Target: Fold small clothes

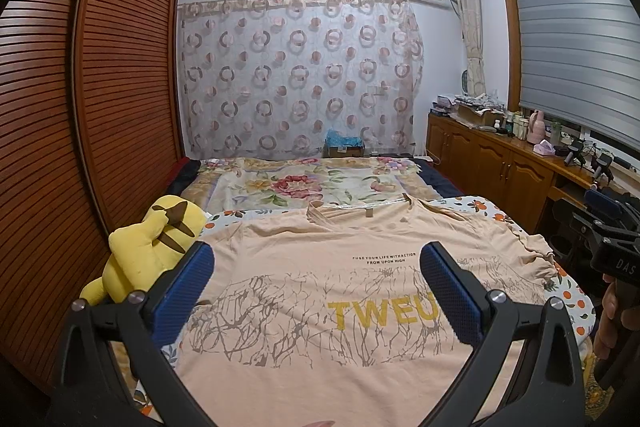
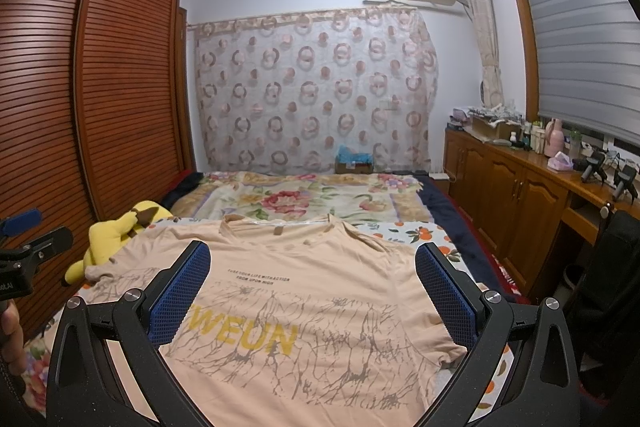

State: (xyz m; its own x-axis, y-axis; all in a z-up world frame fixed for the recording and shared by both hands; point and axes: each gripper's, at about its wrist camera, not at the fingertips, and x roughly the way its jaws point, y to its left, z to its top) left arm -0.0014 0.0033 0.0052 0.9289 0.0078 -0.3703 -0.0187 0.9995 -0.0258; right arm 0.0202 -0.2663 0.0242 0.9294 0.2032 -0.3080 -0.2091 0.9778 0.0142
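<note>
Left wrist view: t-shirt (image 1: 320, 307) lies flat between and beneath wide-spread, empty fingers (image 1: 192, 291).

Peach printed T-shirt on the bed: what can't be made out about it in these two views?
- Peach printed T-shirt: hem cut off by the bottom edge in both views.
- Yellow lettering: first letter hidden by a blue finger pad of the right hand-held gripper.
- Small black slogan: too small to read reliably.

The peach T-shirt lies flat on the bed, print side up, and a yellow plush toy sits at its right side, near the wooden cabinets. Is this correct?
Not quite. The yellow plush toy sits at the left side of the peach T-shirt, beside the slatted wardrobe, as the left wrist view shows. The shirt does lie flat on the bed, print side up.
</note>
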